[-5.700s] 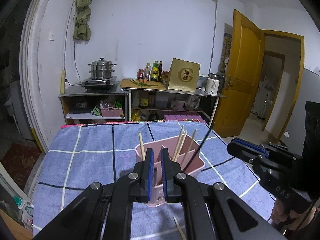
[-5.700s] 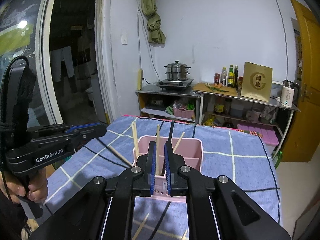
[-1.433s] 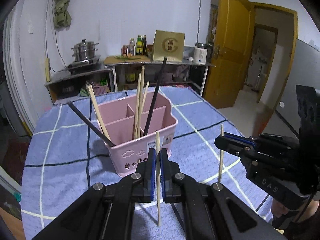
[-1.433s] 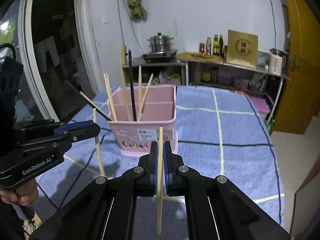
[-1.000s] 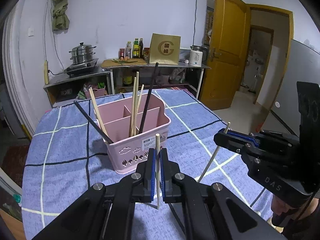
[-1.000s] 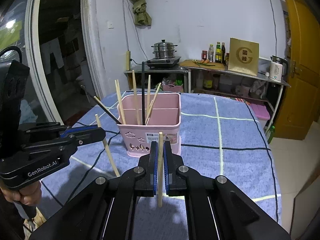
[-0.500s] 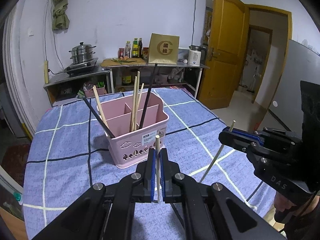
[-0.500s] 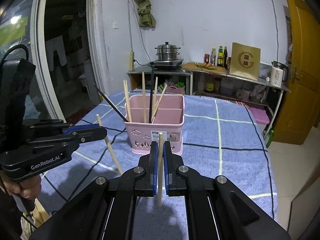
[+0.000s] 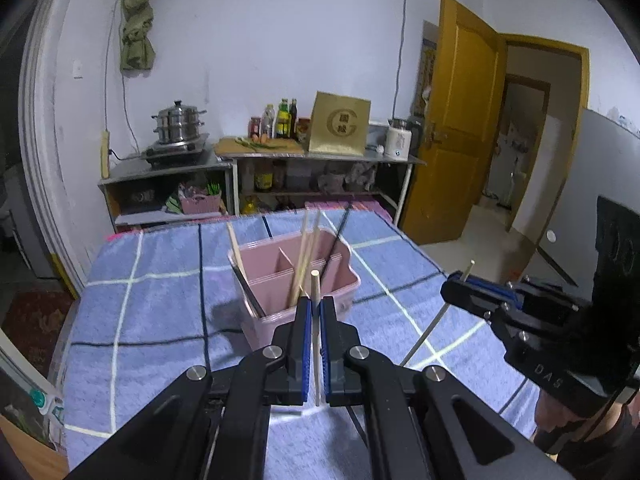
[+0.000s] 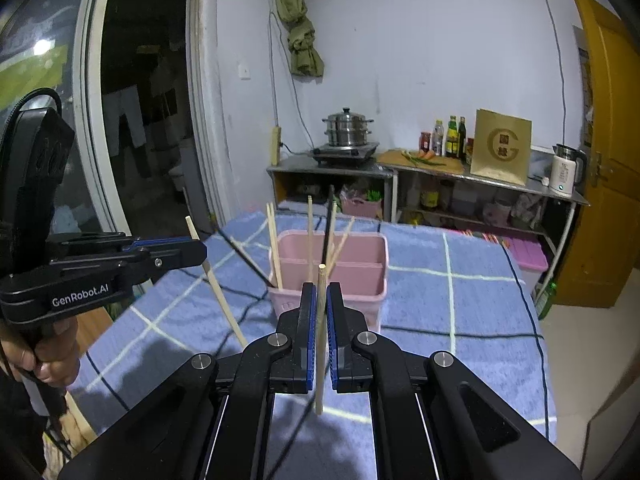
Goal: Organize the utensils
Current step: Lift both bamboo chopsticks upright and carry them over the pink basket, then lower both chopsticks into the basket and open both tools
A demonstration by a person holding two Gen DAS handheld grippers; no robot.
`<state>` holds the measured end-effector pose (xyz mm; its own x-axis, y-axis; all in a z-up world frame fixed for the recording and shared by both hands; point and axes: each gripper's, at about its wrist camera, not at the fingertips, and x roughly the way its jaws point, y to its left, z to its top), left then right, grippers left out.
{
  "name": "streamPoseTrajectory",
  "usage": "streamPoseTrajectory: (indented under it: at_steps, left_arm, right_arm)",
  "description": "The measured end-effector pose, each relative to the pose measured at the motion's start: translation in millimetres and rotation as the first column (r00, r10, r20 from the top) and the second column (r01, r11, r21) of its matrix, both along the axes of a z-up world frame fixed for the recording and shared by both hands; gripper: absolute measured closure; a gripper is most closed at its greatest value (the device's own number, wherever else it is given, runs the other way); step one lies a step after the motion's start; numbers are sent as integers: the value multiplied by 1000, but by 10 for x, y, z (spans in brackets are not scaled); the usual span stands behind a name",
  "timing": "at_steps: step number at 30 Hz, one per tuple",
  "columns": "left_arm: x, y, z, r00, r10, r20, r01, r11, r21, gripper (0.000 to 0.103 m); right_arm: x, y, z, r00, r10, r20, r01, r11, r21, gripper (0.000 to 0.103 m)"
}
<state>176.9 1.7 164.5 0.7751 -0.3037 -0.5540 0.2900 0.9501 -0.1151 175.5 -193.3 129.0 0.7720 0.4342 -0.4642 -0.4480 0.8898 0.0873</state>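
Left wrist view: left gripper [image 9: 315, 308] pinches one wooden chopstick [image 9: 316, 336] upright, just short of the pink utensil caddy [image 9: 296, 280] on the blue checked tablecloth [image 9: 160, 300]. Right gripper [image 10: 318, 296] likewise clamps a second chopstick [image 10: 320, 340] vertically before the caddy. Upright hold judged to suit dropping each into a compartment among chopsticks already standing there.

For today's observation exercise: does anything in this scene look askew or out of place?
One black chopstick leans far out over the left rim of the pink caddy, much more tilted than the wooden ones. Otherwise nothing spilled or damaged.
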Motion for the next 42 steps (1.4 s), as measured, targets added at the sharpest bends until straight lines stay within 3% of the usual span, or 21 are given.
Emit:
streamPoseTrajectory:
  at_steps: [13, 22, 31, 42]
  left_arm:
    - [303, 178, 574, 994, 48, 94, -45, 999, -30, 99]
    - [410, 195, 859, 985, 50, 165, -43, 998, -44, 99]
    - [623, 121, 767, 982, 55, 179, -55, 998, -8, 99]
    - [935, 95, 324, 991, 47, 127, -49, 999, 15, 99]
  right_arm:
    - [255, 131, 432, 994, 2, 106, -10, 997, 78, 98]
    - [412, 163, 565, 990, -5, 137, -12, 992, 126, 98]
    - [605, 290, 512, 990, 6, 143, -29, 987, 156, 98]
    - [857, 417, 214, 995, 15, 104, -31, 987, 156, 98]
